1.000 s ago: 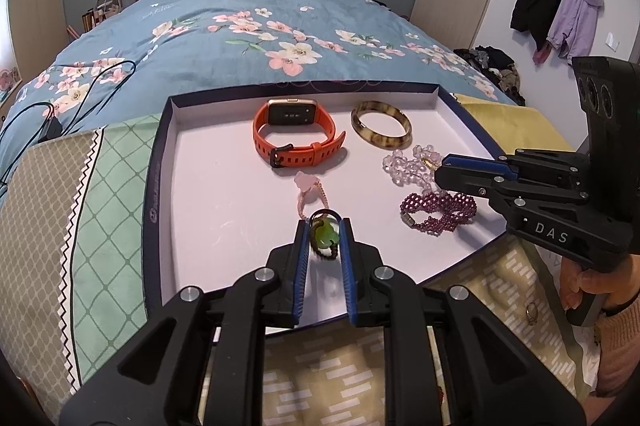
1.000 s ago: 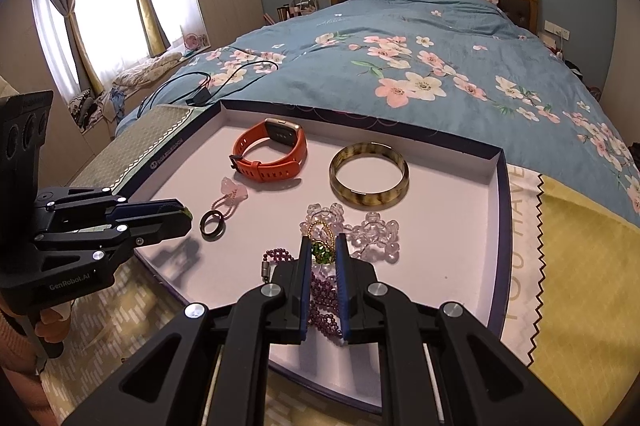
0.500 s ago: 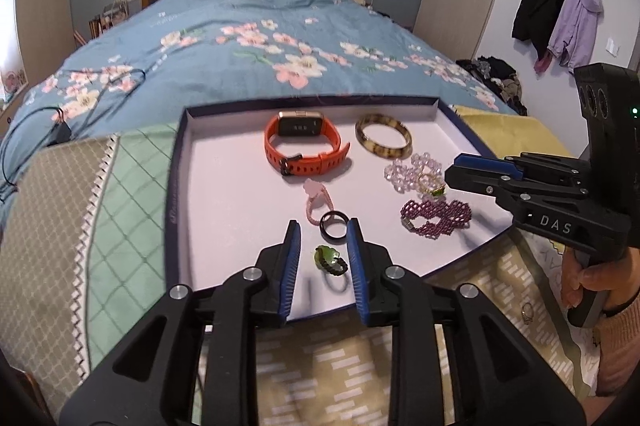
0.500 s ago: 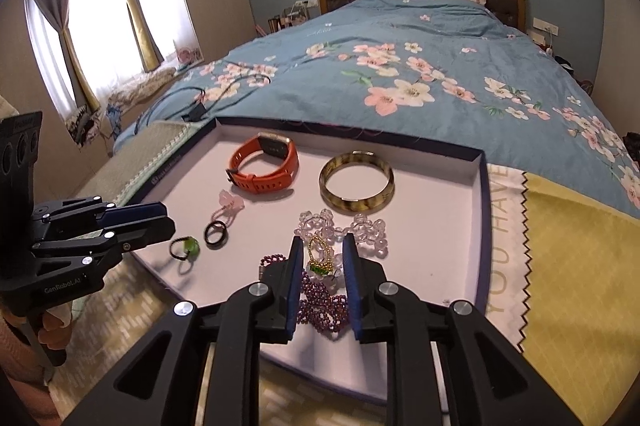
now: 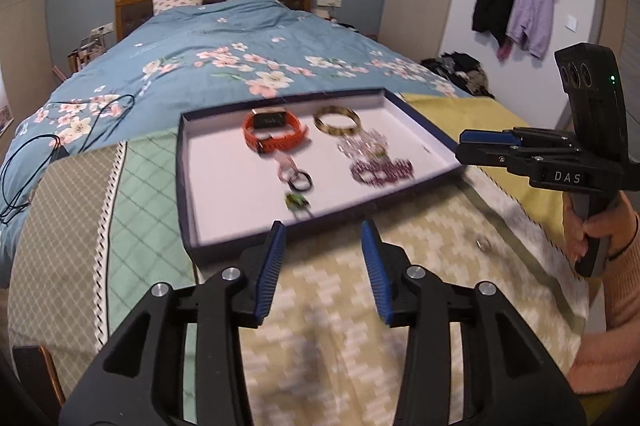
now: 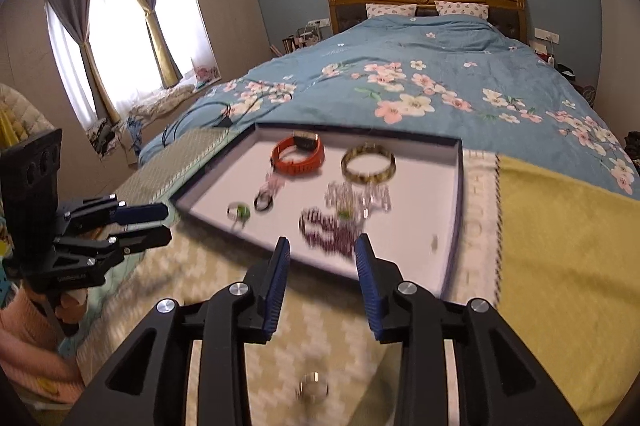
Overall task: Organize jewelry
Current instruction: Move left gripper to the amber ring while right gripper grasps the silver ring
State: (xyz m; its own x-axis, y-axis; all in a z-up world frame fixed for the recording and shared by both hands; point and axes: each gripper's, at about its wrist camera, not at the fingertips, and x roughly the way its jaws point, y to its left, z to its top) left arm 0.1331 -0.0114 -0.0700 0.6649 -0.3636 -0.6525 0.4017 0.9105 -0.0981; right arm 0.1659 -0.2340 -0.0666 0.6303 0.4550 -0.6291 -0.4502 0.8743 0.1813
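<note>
A shallow white tray with a dark blue rim lies on the bed's foot. It holds an orange watch, a tortoiseshell bangle, a clear bead bracelet, a purple bead bracelet, a black ring and a green-stone ring. My left gripper is open and empty, before the tray's near edge. My right gripper is open and empty, also before the tray. A small silver ring lies on the cloth.
The tray rests on patterned cloths: green and beige, yellow. The blue flowered quilt stretches behind. Black cables lie on the quilt at left. Coats hang on the right wall.
Both grippers have opened wide and drawn back from the tray. The left one let go of the green-stone ring, which now lies in the tray; the right one released the piece by the clear beads.
</note>
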